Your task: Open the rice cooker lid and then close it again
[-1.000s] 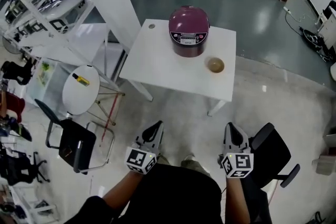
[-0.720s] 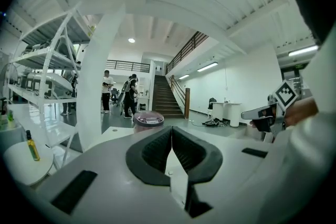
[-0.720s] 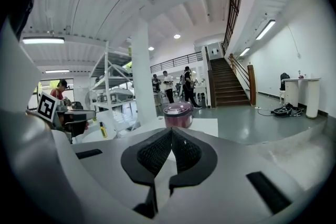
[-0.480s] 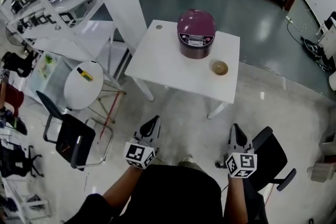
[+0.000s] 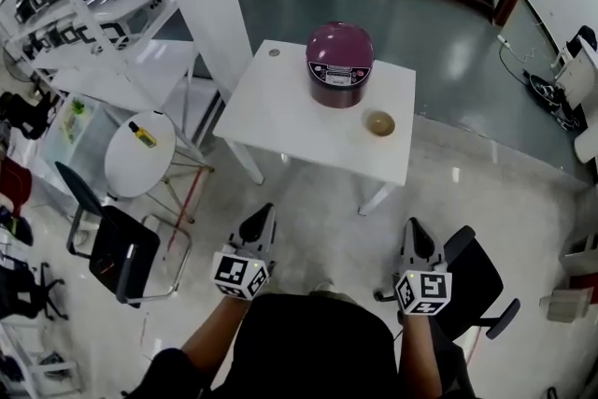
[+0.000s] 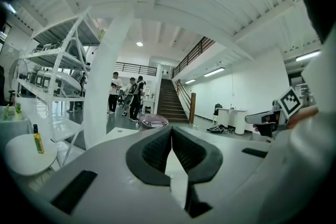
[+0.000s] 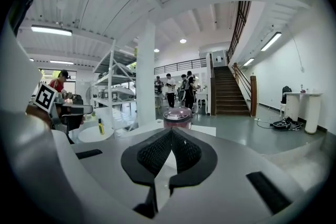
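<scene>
Both grippers hang well short of the table [image 5: 280, 121], left gripper [image 5: 259, 222] and right gripper [image 5: 417, 234] jaws pressed together, empty; rice cooker [image 5: 339, 64] lid down.

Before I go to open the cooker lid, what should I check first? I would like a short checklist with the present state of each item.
1. Lid closed on the cooker: ok.
2. Left gripper empty, jaws together: ok.
3. Right gripper empty, jaws together: ok.
4. Grippers within reach of the cooker: not ok, both hang well short of the table.
5. Bowl apart from the cooker: ok.
6. Where the lid's release sits: cannot tell, too small.
</scene>
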`<move>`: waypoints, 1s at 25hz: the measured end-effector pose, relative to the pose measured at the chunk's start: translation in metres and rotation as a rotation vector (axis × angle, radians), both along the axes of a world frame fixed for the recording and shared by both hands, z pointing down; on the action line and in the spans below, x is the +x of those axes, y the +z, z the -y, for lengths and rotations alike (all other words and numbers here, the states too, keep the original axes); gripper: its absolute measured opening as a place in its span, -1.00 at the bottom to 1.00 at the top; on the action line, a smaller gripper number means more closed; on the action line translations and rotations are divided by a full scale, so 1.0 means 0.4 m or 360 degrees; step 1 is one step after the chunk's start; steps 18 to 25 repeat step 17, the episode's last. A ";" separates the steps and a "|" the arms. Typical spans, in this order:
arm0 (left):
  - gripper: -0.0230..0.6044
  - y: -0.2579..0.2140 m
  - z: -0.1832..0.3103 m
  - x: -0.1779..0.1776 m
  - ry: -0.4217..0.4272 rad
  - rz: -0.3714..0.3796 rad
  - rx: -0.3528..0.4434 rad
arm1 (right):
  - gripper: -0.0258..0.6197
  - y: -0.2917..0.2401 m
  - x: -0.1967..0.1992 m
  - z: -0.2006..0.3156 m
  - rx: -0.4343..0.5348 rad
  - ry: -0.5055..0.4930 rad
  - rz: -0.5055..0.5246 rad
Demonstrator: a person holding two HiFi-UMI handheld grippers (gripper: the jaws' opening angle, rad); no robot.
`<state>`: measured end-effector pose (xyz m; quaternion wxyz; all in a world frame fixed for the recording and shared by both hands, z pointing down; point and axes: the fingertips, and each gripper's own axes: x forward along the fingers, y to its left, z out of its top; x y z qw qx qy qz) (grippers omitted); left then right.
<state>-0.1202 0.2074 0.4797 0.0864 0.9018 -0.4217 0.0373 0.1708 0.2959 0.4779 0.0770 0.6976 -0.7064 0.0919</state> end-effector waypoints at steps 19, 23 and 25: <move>-0.91 0.043 -0.061 0.014 0.0018 0.0068 -0.0065 | -0.92 -0.019 -0.022 0.011 0.0037 -0.0084 -0.0011; -0.91 0.043 -0.061 0.014 0.0018 0.0068 -0.0065 | -0.92 -0.019 -0.022 0.011 0.0037 -0.0084 -0.0011; -0.91 0.043 -0.061 0.014 0.0018 0.0068 -0.0065 | -0.92 -0.019 -0.022 0.011 0.0037 -0.0084 -0.0011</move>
